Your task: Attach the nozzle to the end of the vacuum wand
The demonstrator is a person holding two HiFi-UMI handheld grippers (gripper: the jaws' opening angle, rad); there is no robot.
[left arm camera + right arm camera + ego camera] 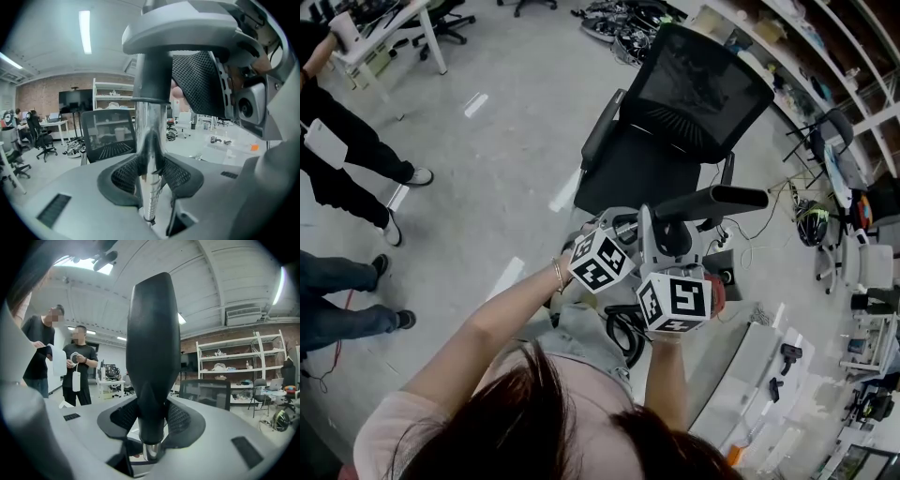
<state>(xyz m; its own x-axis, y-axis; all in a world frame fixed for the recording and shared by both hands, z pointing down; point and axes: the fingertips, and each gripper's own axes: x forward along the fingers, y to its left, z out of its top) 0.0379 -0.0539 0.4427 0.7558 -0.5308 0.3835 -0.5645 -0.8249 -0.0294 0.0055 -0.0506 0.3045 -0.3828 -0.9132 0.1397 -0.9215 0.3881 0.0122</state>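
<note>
So the person is standing over a black office chair [684,122] on the grey floor [487,169], holding both grippers up close together in front of them, marker cubes [600,260] nearly touching.

The left gripper [150,176] is pinching the vacuum wand [151,140]. Its mesh pads are pressing on either side of the shiny chrome tube, which is running upright through the jaws in the left gripper view.

The right gripper [151,420] is clamping the nozzle [153,348], the long black plastic piece, with both pads squeezing its narrow lower neck. A bit of chrome is peeking out right under the nozzle's base there, so the two parts are meeting end to end. I can't tell whether it's seated all the way.

From the head view the nozzle [712,199] is sticking out to the right, just above the chair seat.

Off to the side, two people [61,362] are standing around holding white things, and shelving [239,366] is lining the brick wall.
</note>
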